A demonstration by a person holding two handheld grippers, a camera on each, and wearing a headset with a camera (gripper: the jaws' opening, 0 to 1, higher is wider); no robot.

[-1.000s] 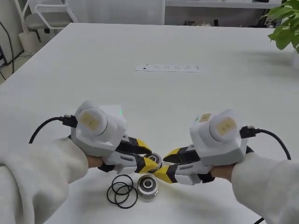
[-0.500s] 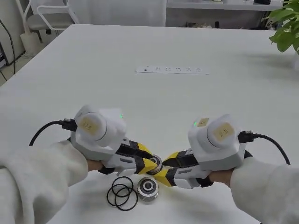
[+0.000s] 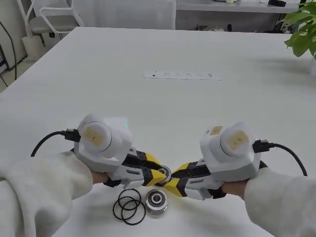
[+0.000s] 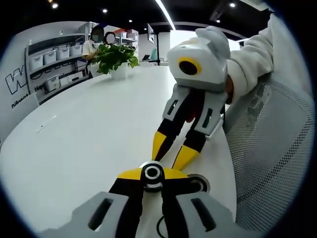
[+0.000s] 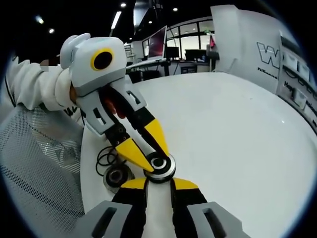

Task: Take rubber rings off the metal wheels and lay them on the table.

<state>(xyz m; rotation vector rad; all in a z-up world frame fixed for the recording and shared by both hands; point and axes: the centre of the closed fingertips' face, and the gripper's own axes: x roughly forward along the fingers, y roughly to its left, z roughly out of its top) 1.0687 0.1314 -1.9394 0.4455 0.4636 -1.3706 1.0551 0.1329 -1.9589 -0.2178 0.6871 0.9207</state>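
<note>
Bench scene in the head view: two hand-held grippers meet tip to tip in the lower centre of the frame, above a white table (image 3: pixel 163 113). The left gripper (image 3: pixel 157 174) is clamped on a small metal wheel (image 3: pixel 163 173), its yellow jaw tips closed on the wheel from both sides and holding it just off the table. The right gripper (image 3: pixel 173 183) comes in from the lower right. Its jaws stand a narrow gap apart with their tips against the wheel's rim, and it cannot be told whether they grip it.

A second metal wheel (image 3: pixel 156 199) lies flat on the table directly below the tips. Black rubber rings (image 3: pixel 129 205) lie overlapping just to its left, touching it.

A pale sticker (image 3: pixel 92 136) on the left gripper body and another (image 3: pixel 236 140) on the right carry writing too small to read. So does a white strip (image 3: pixel 181 75) lying farther up the table.

A potted plant (image 3: pixel 301 24) fills the upper right corner. In the left gripper view a large letter "W" (image 4: pixel 15 82) shows on the wall at left; the smaller line beneath it is illegible.
</note>
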